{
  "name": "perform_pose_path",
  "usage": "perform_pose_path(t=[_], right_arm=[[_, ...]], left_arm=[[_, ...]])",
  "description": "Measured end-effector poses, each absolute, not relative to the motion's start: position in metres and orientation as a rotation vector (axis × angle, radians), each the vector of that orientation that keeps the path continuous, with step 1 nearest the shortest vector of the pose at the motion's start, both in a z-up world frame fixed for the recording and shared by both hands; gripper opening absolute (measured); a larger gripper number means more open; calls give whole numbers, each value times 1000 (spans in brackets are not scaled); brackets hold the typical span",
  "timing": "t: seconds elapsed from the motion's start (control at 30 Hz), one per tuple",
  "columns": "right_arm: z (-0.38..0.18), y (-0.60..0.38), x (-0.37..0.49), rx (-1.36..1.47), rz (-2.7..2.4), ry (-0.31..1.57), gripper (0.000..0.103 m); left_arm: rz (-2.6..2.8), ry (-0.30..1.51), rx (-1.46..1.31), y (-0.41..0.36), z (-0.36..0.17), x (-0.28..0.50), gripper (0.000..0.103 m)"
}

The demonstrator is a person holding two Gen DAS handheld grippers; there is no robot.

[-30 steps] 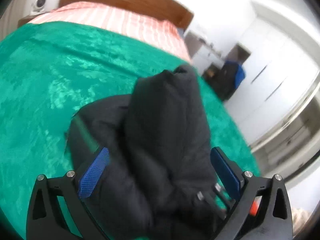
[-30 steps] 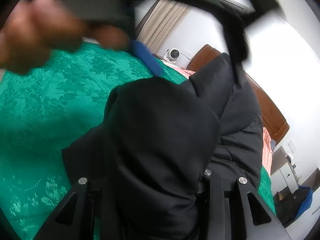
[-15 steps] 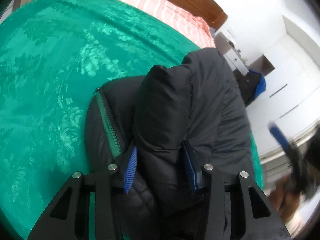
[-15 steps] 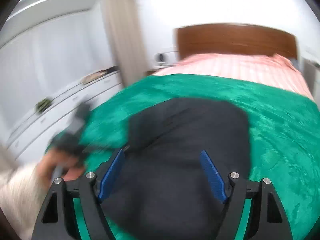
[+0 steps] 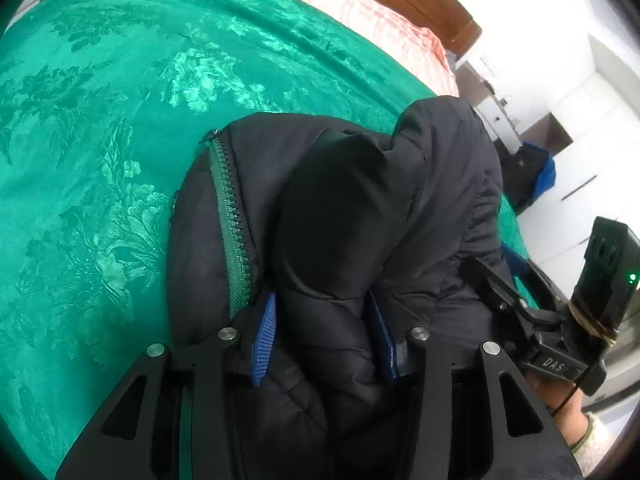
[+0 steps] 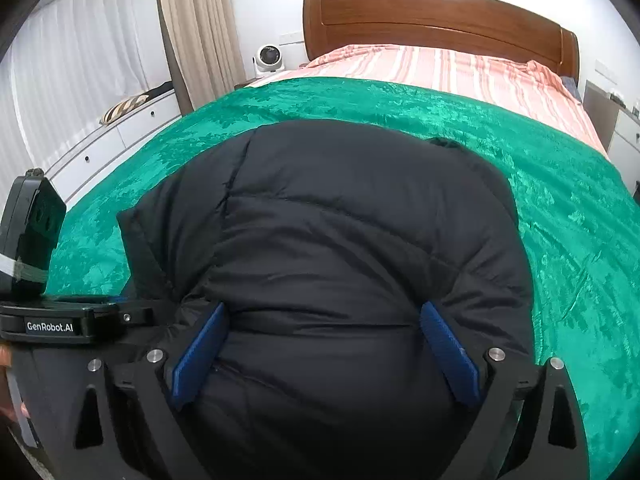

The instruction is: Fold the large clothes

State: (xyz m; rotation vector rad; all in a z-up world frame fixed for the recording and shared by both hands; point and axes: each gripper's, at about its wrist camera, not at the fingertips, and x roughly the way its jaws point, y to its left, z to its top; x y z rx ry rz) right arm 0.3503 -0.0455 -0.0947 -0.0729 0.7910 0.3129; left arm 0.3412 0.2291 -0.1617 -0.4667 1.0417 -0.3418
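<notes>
On the green bedspread (image 6: pixel 560 208), my two claws work a bunched black puffer jacket (image 6: pixel 340 240).

My left claw (image 5: pixel 324 328) is clamped on a thick fold of the jacket, both blue pads pressed into the quilting, with the jacket's green zipper (image 5: pixel 232 232) running up toward 11 o'clock just beside the left pad. My right claw (image 6: pixel 324 352) stands spread wide, its blue pads against the jacket's bulk at 8 and 4 o'clock without pinching it. In the right wrist view the other rig sits at 9 o'clock, its label reading "GenRobot.AI" (image 6: pixel 50 326); in the left wrist view the rig at 4 o'clock carries small lettering that looks like "DAS" (image 5: pixel 554 364) and a green light. Beyond the jacket, at 12 o'clock, lie a pink striped sheet (image 6: pixel 460 68) and a wooden headboard (image 6: pixel 440 12).
</notes>
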Motion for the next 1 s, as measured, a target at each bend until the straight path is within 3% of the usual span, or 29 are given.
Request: perform_pose_path(t=[0.1, 0.23, 0.3, 0.5, 0.7, 0.83, 0.93, 1.0], right_arm=[[-74, -32, 330, -122, 304, 791, 94], [-37, -1, 270, -147, 424, 659, 94], [-51, 32, 249, -249, 444, 670, 92], [-113, 83, 221, -495, 365, 635, 91], [-124, 89, 217, -513, 337, 593, 91], [-124, 87, 217, -504, 342, 584, 91], [-127, 87, 217, -500, 353, 572, 91], [-128, 87, 217, -503, 363, 562, 91]], left_arm=[[-342, 1052, -451, 231, -149, 337, 49], [-355, 1037, -447, 240, -130, 326, 56], [-348, 1030, -467, 250, -123, 321, 61], [-232, 935, -411, 277, -86, 294, 62], [-284, 856, -309, 236, -47, 301, 83], [-178, 889, -255, 218, -65, 337, 79], [-140, 986, -530, 252, -109, 364, 77], [-138, 1020, -567, 257, -135, 369, 77]])
